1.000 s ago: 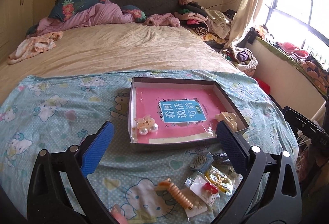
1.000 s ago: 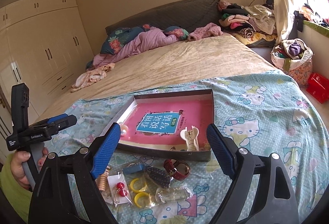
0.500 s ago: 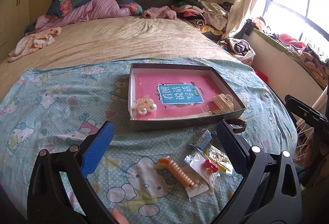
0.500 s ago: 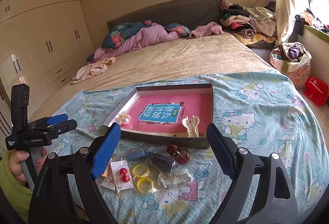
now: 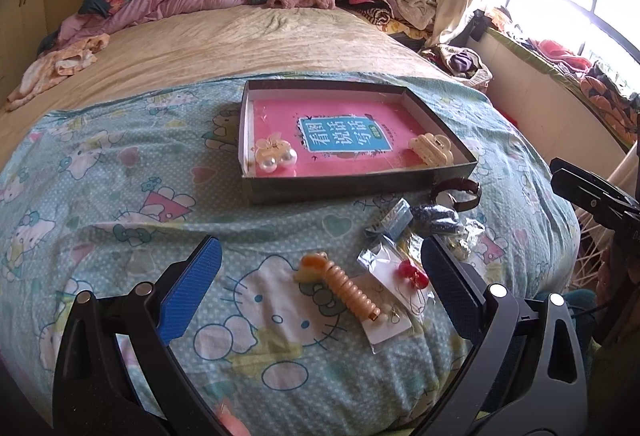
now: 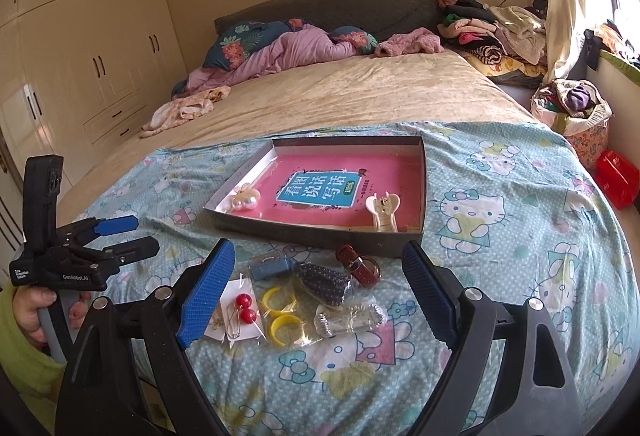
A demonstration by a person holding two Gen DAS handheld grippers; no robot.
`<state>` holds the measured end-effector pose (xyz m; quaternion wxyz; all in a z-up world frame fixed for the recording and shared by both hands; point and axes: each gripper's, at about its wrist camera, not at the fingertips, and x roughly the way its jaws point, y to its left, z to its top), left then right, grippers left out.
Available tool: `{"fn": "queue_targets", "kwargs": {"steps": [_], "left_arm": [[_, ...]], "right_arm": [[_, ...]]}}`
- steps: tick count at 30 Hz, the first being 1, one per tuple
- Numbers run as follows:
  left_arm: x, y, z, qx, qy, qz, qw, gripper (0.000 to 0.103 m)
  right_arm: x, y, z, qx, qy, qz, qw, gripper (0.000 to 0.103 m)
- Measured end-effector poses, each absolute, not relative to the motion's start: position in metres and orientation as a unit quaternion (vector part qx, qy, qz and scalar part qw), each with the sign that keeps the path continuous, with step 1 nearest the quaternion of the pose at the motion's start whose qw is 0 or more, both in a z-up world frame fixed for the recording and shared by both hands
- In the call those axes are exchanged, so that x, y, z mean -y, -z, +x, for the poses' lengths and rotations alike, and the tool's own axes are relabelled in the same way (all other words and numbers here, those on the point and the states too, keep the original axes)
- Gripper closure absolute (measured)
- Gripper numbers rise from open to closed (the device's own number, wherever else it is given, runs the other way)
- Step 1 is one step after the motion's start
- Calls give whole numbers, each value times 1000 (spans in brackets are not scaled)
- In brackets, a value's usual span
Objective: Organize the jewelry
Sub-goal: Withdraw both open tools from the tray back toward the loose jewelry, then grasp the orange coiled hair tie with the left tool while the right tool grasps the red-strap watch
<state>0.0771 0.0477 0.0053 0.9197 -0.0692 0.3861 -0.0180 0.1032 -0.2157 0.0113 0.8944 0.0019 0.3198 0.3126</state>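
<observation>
Hovering: left gripper [image 5: 318, 286] wide apart, empty, short of tray [image 5: 352, 186] | right gripper [image 6: 318, 286] likewise spread, empty; pearl clip [image 5: 275, 155] and cream claw [image 5: 431, 150] inside tray; spiral tie [image 5: 346, 286], red earrings [image 6: 245, 308], yellow hoops [image 6: 280, 312] just before tray

Left gripper [image 5: 316, 272] jaws spread wide, empty — above coil hair clip [image 5: 344, 286]. Tray [image 5: 352, 184] beyond holds pearl clip [image 5: 276, 156], cream claw clip [image 5: 431, 150].

Cloth sheet [image 6: 500, 196], matt, cartoon print. Cardboard tray [image 6: 320, 238], glossy pink liner. Clear glossy plastic sleeves [image 6: 348, 318] lower centre. Gripper pads [image 6: 206, 292]: textured blue rubber.
</observation>
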Motion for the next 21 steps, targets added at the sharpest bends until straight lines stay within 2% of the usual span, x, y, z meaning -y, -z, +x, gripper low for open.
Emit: {"fn": "queue_targets", "kwargs": {"steps": [17,21], "left_arm": [[-40,49,79,-450,41,-79,889,11],[-38,61,82,-463,51,-86,881,32]], "right_arm": [[199,20,112,-361,-307,-21,880,19],[198,24,115,-365,-305,-22,879,19]]}}
